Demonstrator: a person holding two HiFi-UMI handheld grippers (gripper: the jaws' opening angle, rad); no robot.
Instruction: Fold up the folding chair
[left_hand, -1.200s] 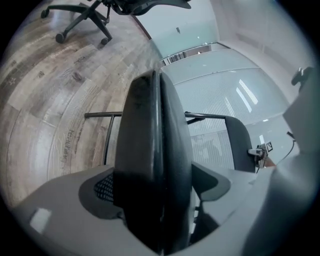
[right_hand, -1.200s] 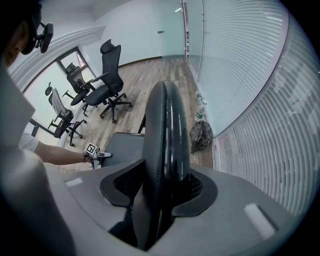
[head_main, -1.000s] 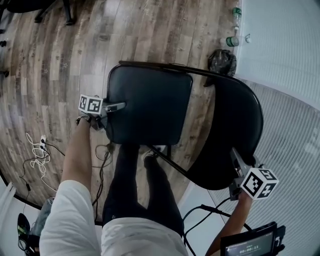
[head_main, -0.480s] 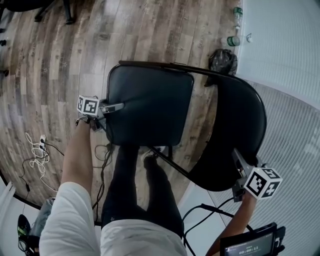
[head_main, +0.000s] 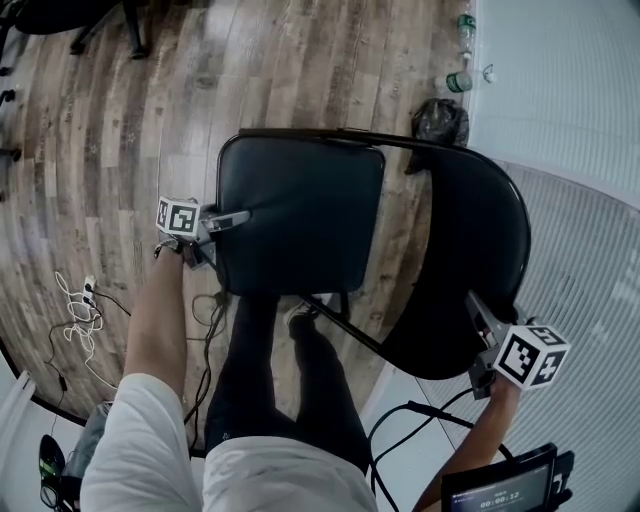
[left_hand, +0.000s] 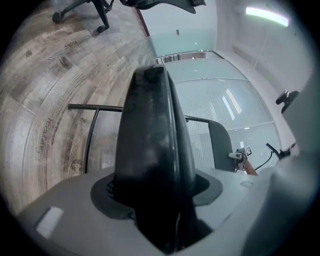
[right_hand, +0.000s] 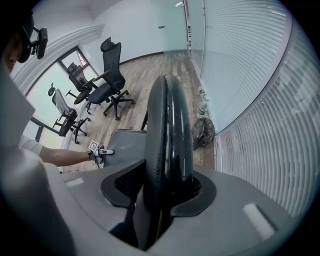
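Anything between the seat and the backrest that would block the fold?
Nothing visible. The seat is bare on top, and only the chair's own frame tube runs between it and the backrest. The black bag lies on the floor outside the frame.

A small dark screen (head_main: 497, 488) at the bottom right of the head view shows pale numbers. They look like 00:00:12, but they are tiny, so the last number is not sure. The bottles (head_main: 460, 81) on the floor by the wall have labels too small to read.
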